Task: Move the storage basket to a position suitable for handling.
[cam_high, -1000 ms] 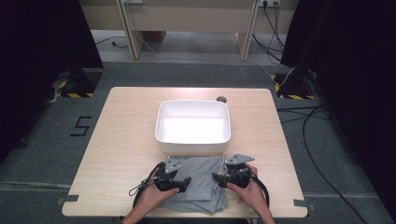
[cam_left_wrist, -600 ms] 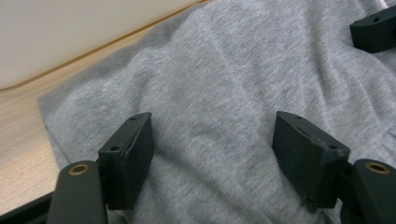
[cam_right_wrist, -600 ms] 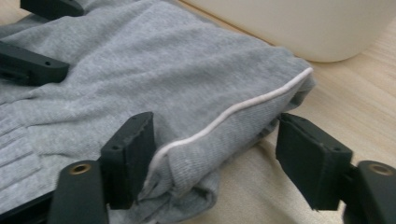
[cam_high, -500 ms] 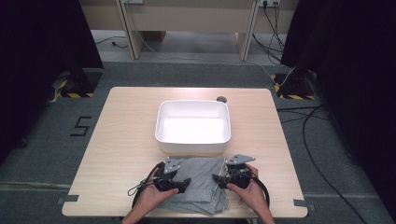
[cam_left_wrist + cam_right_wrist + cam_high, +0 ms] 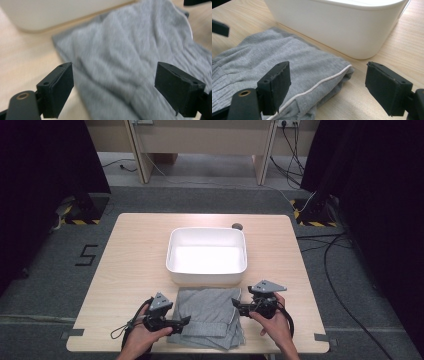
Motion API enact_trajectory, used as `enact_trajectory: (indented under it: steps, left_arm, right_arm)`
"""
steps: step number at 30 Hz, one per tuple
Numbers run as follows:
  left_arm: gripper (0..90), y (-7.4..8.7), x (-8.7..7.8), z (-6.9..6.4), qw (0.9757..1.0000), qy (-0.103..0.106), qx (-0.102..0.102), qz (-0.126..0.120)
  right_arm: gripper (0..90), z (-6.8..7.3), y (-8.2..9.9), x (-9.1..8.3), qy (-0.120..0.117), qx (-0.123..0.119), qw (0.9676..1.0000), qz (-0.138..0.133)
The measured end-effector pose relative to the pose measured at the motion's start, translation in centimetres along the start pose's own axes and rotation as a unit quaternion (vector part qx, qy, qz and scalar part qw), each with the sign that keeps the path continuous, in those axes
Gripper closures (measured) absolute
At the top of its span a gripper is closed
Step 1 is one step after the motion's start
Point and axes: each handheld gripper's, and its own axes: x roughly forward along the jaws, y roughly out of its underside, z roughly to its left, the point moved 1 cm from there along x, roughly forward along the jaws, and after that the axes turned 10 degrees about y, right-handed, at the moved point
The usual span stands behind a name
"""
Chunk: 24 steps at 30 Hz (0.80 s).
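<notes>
On the table (image 5: 125, 270), folded grey garment (image 5: 210, 315), left gripper (image 5: 186, 321) and right gripper (image 5: 237, 307) just spread apart, gripping nothing

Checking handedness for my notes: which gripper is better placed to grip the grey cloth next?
Probably the right gripper: its open jaws sit at the grey cloth's folded edge beside the white tub. The left gripper, whose jaws have just been opening, has nothing between them and looks across the flat fabric.

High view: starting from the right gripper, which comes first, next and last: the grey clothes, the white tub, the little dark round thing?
1. Grey clothes, right beside the right gripper.
2. White tub, behind the clothes.
3. Little dark round thing, behind the tub.
</notes>
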Motion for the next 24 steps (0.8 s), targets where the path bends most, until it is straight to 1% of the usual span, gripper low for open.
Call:
enact_trajectory:
  steps: [3,4,6,8,9,10,12,13,14,15,16,17,19,20,24]
  left_arm:
    - [14.9,1.2,-0.2,0.0,0.9999,0.005,-0.012,0.004]
    - [14.7,1.2,-0.2,0.0,0.9999,0.005,-0.012,0.004]
    - [14.5,1.9,-0.1,-0.2,0.9998,0.012,-0.014,0.01]
    - [14.5,2.3,0.0,-0.5,0.9997,0.016,-0.018,0.01]
    - [14.6,2.6,-0.1,-0.8,0.9997,0.018,-0.014,0.006]
    - [14.7,2.6,-0.1,-0.8,0.9997,0.018,-0.014,0.006]
    - [14.7,2.7,-0.4,-1.4,0.9998,0.017,-0.004,0.003]
    - [14.7,2.9,-0.5,-2.0,0.9998,0.019,0.005,0.002]
    - [14.7,3.2,-0.3,-2.4,0.9997,0.019,0.011,0.009]
    - [14.7,3.4,-0.1,-2.6,0.9997,0.015,0.014,0.015]
    - [14.7,3.6,0.1,-2.6,0.9997,0.009,0.017,0.017]
    - [14.7,3.6,0.1,-2.6,0.9997,0.009,0.017,0.017]
    - [14.8,3.9,0.5,-2.3,0.9997,0.002,0.011,0.023]
    - [14.6,4.0,0.6,-2.2,0.9997,0.001,0.012,0.021]
    - [14.5,4.1,0.7,-2.2,0.9995,-0.008,0.021,0.02]
  right_arm:
    - [20.8,-0.2,0.0,0.3,-0.003,-0.001,1.0,0.003]
    - [20.8,-0.2,0.0,0.3,-0.003,-0.001,1.0,0.003]
    - [20.9,-0.2,0.1,0.4,0.002,-0.005,1.0,0.004]
    - [21.0,-0.2,0.1,0.4,0.003,-0.009,0.9999,0.005]
    - [20.9,-0.2,0.1,0.4,0.001,-0.01,0.9999,0.003]
    - [20.9,-0.2,0.1,0.4,0.001,-0.01,0.9999,0.003]
    - [21.2,-0.2,0.1,0.3,0.001,-0.009,1.0,0.002]
    - [21.2,-0.3,0.1,0.3,0.001,-0.01,0.9999,0.001]
    - [21.9,-0.2,0.1,0.2,0.004,-0.011,0.9999,-0.002]
    - [21.9,-0.2,0.1,0.2,0.004,-0.011,0.9999,-0.003]
    - [21.9,-0.1,0.1,0.3,0.003,-0.007,1.0,0.0]
    - [21.9,-0.1,0.1,0.3,0.003,-0.007,1.0,0.0]
    - [21.9,0.0,0.1,0.4,0.004,-0.017,0.9998,0.002]
    - [21.9,0.2,0.1,0.5,0.004,-0.022,0.9997,0.003]
    - [21.9,0.4,0.2,0.7,0.003,-0.027,0.9996,0.008]
